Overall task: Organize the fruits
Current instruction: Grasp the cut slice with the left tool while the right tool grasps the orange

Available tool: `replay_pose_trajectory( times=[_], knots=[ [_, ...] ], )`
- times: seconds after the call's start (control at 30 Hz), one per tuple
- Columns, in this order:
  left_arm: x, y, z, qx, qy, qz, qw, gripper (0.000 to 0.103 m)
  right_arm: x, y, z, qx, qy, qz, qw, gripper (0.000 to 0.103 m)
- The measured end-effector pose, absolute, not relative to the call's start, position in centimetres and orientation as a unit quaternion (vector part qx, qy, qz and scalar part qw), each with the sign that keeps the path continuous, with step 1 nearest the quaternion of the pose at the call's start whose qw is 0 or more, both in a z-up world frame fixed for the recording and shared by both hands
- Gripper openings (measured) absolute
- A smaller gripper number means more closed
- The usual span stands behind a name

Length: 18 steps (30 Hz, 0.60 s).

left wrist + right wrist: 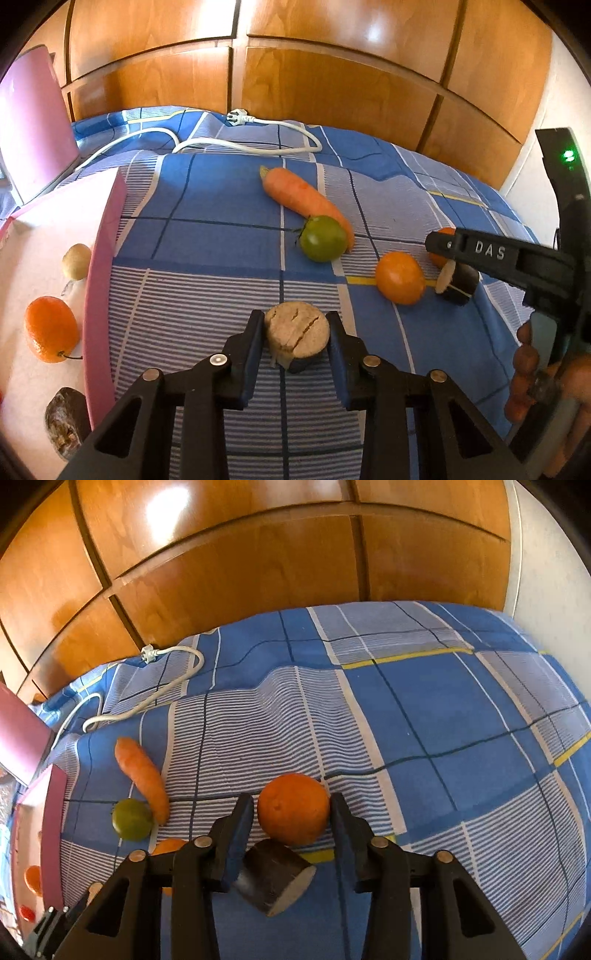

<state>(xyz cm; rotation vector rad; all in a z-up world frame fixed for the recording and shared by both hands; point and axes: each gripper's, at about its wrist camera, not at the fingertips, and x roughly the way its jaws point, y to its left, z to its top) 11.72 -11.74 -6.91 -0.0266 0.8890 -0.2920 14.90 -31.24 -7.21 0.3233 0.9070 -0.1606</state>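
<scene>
The fruits lie spread on a blue checked bedsheet (443, 709), some already inside a pink-walled box (99, 295) at 9 o'clock in the left wrist view. In this box I see a mandarin (50, 328), a small pale fruit (75, 260) and a dark item (62, 421), each apart from the others. The box wall stands just beside the left gripper (296, 332), so room on that side is narrow; toward 12 o'clock the sheet is free up to a white cable (240, 146) near the wooden cupboard (332, 74).

The left gripper points forward low over the sheet, its jaws spread around a cut piece with a cracked beige face (297, 334); the fingers are very near to both sides, but I cannot tell if they press it.

At 1 o'clock a carrot (306, 197) touches a green tomato (322, 238). At 3 o'clock an orange fruit (400, 277) lies beside a dark cut piece (458, 282).

The right gripper (291, 816) is spread open, with an orange (293, 808) between its fingertips and gaps on both sides. The dark cut piece sits just under it at 6 o'clock, touching the left finger
</scene>
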Motion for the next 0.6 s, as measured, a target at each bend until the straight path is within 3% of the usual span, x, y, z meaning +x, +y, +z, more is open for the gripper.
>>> replay_pose_trajectory(
  times=[0.6],
  knots=[
    [11.3,-11.5,-6.5,-0.018,0.433,-0.135,0.891,0.033,14.2,-30.0,-7.0,0.141,0.441,-0.046,0.885,0.039]
  ],
)
